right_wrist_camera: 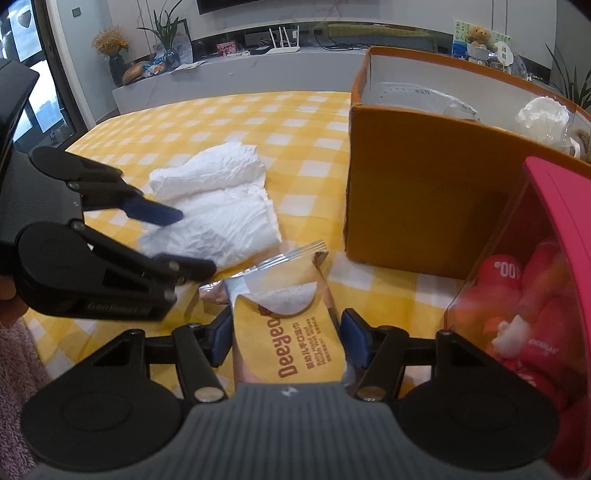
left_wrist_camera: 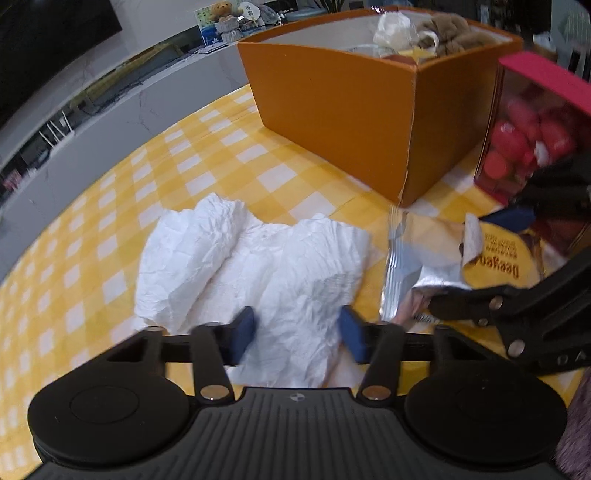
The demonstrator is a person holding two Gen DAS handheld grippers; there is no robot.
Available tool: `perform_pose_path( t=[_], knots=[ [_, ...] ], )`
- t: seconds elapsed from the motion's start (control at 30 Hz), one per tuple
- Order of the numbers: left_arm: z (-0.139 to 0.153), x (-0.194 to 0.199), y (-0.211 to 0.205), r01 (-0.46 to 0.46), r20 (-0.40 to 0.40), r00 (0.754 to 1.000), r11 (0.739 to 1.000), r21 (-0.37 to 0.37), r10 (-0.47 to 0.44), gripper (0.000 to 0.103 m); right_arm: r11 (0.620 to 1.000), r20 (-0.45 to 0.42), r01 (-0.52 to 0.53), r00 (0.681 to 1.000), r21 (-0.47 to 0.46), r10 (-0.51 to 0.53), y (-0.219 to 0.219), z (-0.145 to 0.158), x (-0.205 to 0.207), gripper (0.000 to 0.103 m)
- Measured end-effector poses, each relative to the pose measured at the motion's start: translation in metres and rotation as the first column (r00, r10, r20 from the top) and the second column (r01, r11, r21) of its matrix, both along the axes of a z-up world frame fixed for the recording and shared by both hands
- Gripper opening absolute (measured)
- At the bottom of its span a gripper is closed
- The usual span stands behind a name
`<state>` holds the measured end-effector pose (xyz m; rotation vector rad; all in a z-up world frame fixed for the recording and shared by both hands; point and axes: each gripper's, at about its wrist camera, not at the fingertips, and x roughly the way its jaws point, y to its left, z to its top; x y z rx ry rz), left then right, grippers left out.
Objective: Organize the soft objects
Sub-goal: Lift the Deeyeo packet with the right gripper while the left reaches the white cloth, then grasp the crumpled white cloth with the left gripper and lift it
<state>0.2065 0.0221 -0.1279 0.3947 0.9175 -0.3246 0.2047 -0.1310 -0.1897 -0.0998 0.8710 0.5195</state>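
Note:
A crumpled white cloth (left_wrist_camera: 258,266) lies flat on the yellow checked tablecloth (left_wrist_camera: 177,158). My left gripper (left_wrist_camera: 299,334) hovers low over the cloth's near edge, jaws apart, blue pads on either side of a fold and not pinching it. In the right wrist view the same gripper (right_wrist_camera: 192,242) reaches in from the left above the cloth (right_wrist_camera: 221,206). A yellow and silver wet wipes pack (right_wrist_camera: 291,332) sits between the pads of my right gripper (right_wrist_camera: 286,334), which press its two sides. The left wrist view shows that pack (left_wrist_camera: 436,254) held at the right.
An open orange box (left_wrist_camera: 332,122) (right_wrist_camera: 417,184) stands behind, with a brown plush toy (left_wrist_camera: 450,33) and a white bundle (right_wrist_camera: 543,118) inside. A clear case with a pink lid (right_wrist_camera: 546,229) holding red plush items stands at the right. A fuzzy sleeve (right_wrist_camera: 14,369) shows at the left.

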Motion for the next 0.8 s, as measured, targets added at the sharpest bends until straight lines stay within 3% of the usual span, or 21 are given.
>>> perform_pose_path(
  t=[0.13, 0.23, 0.3, 0.47, 0.67, 0.8],
  knots=[
    [0.0, -0.002, -0.003, 0.021, -0.005, 1.0, 1.0, -0.017, -0.021, 0.013, 1.0, 0.003, 0.0, 1.0, -0.001, 0.0, -0.001, 0.0, -0.001, 0.061],
    [0.001, -0.006, -0.009, 0.026, 0.012, 1.0, 0.999, 0.021, -0.027, 0.01, 1.0, 0.015, -0.003, 1.0, -0.005, 0.003, 0.0, 0.0, -0.002, 0.059],
    [0.008, -0.009, -0.007, 0.009, 0.0, 1.0, 1.0, 0.005, -0.009, 0.009, 1.0, 0.032, -0.01, 0.999, -0.012, 0.01, 0.001, 0.002, -0.005, 0.056],
    [0.044, -0.03, 0.004, -0.084, -0.05, 0.996, 0.991, -0.106, 0.079, 0.009, 0.999, 0.055, -0.027, 0.998, -0.034, 0.029, 0.004, 0.008, -0.019, 0.048],
    [0.074, -0.078, 0.015, -0.16, -0.124, 0.984, 0.942, -0.294, 0.128, 0.009, 1.0, 0.019, 0.022, 1.0, 0.015, -0.022, -0.009, 0.015, -0.041, 0.048],
    [0.078, -0.11, 0.009, -0.174, -0.163, 0.979, 0.921, -0.349, 0.124, 0.009, 0.998, 0.028, 0.056, 0.998, 0.01, -0.056, -0.016, 0.016, -0.055, 0.048]
  ],
)
